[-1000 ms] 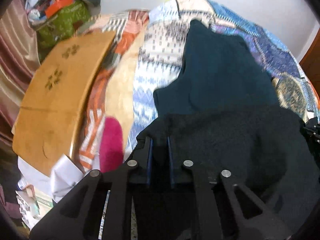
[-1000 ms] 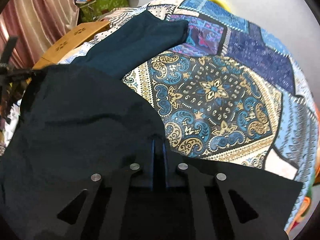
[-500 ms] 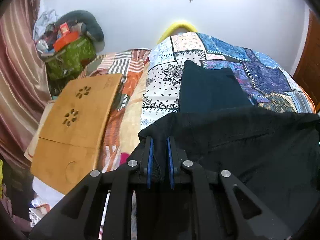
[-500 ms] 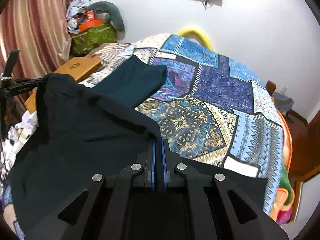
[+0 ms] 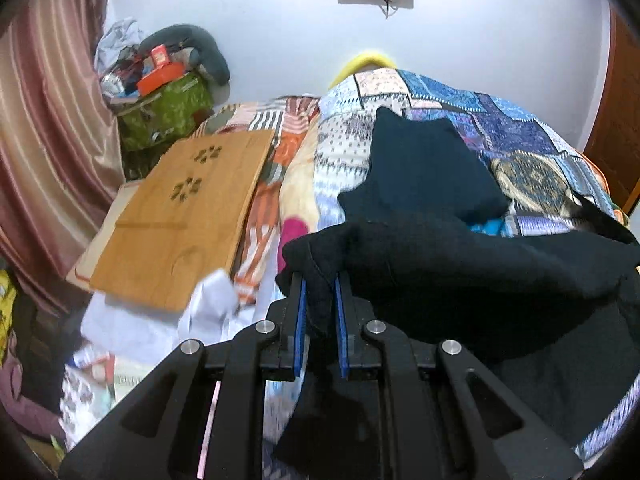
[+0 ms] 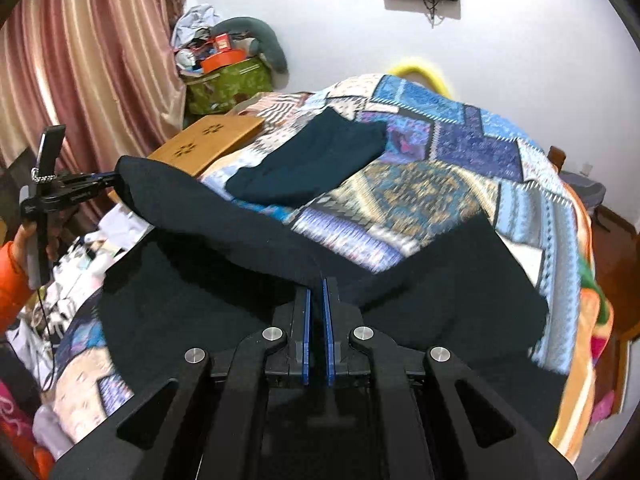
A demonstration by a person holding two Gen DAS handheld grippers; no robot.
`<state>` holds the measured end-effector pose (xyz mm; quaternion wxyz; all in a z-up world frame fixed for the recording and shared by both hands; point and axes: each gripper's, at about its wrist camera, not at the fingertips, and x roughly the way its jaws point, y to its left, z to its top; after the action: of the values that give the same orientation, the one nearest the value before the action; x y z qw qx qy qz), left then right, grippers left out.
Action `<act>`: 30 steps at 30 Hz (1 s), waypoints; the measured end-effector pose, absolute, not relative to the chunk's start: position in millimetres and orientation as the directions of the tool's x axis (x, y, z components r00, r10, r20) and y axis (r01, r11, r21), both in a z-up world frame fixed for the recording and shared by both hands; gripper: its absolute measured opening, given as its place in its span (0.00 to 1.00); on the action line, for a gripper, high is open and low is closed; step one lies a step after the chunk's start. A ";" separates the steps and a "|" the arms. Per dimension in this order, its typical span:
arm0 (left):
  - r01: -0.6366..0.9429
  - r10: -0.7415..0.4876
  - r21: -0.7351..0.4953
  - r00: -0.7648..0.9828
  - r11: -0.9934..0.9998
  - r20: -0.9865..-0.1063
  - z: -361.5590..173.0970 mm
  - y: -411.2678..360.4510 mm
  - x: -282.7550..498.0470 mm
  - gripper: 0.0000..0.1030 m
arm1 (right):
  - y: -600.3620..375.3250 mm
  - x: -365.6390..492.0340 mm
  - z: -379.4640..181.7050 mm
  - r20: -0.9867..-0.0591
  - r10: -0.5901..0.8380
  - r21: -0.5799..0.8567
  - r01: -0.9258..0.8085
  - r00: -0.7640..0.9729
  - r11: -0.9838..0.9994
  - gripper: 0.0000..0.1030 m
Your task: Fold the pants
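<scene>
Roughly mid-fold, by my read. Both tools are clamped on the near edge of the black pants (image 6: 248, 264): left tool (image 5: 319, 304) has a bunched corner pinched between its blue pads, right tool (image 6: 316, 300) is closed narrow on a thin fold of the same edge. That edge is lifted off the bed (image 6: 460, 184) and stretched taut between the two grips, running from left of frame to lower centre in the right wrist view. The rest of the fabric hangs below it and drapes onto the patchwork bedspread at lower right.

Done: edge picked up at two points and held level. Left: carry the edge over, lay it down flat, any further folds. No finished fold is visible on this garment, so the count of folds already in it I cannot tell.

Orientation: the held edge lies across both frames, left-right. Long axis of the pants likely runs across it, toward the camera, but legs and waistband are not distinguishable.

A separate dark teal folded garment (image 6: 316, 164) lies flat upper centre on the bed, apart from the pants.
</scene>
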<state>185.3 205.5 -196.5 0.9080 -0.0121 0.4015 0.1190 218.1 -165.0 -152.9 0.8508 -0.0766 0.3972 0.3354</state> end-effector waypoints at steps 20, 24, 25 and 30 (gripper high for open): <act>-0.256 0.111 -0.019 0.481 0.966 -0.870 -268.0 210.1 93.2 0.21 | -194.6 173.9 -182.2 -0.811 0.460 0.231 -0.524 0.362 0.820 0.08; -0.285 0.128 -0.035 0.532 0.958 -0.837 -237.4 219.3 90.1 0.43 | -215.3 183.0 -165.5 -0.798 0.433 0.218 -0.470 0.419 0.856 0.17; -0.290 0.138 -0.031 0.543 0.957 -0.828 -230.8 220.2 91.1 0.47 | -219.1 187.3 -161.5 -0.792 0.426 0.212 -0.457 0.437 0.864 0.26; -0.295 0.153 -0.027 0.569 0.955 -0.808 -202.2 219.8 120.3 0.74 | -224.1 221.3 -144.8 -0.761 0.408 0.206 -0.408 0.505 0.890 0.49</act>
<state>120.3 219.8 -202.2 0.8822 -0.0795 0.4464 0.1270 221.3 -224.1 -144.8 0.8675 -0.0001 0.4385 0.2350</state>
